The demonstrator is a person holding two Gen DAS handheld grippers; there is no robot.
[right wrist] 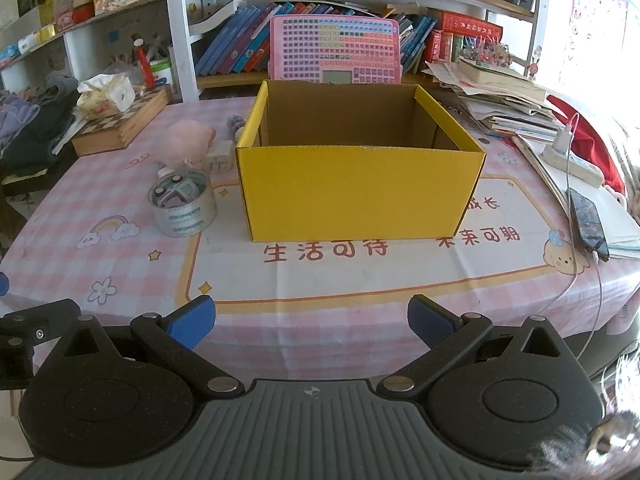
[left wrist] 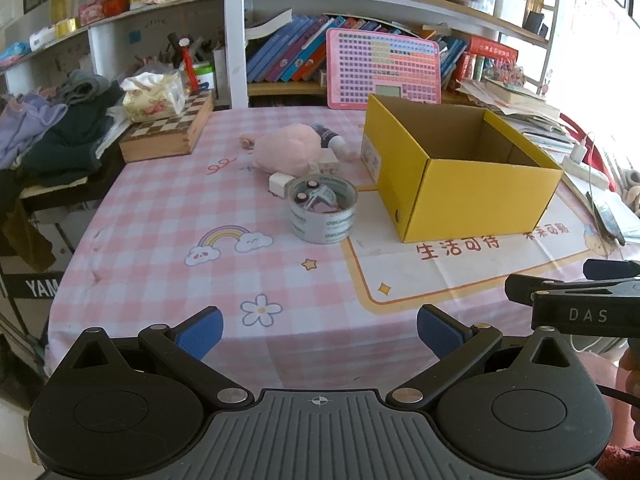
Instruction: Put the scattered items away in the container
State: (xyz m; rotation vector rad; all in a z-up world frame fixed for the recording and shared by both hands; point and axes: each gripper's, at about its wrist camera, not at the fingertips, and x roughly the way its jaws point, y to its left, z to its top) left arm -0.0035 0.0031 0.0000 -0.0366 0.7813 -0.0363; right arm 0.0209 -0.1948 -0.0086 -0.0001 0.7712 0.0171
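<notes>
both grippers, left gripper (left wrist: 319, 330) and right gripper (right wrist: 311, 322), hang at the near table edge, fingers wide, holding nothing. yellow box (right wrist: 360, 194) sits open-topped mid-table for loading; tape roll (left wrist: 322, 210) and pink plush (left wrist: 286, 152) lie just left of it, unpacked.

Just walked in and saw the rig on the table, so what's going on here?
A person holds two handheld grippers at the near table edge, both open and empty. The left gripper faces the tape roll, which has a small toy car inside, with a pink plush toy behind it. The right gripper faces the yellow box, whose visible interior looks empty. Nothing has been picked up yet.
</notes>
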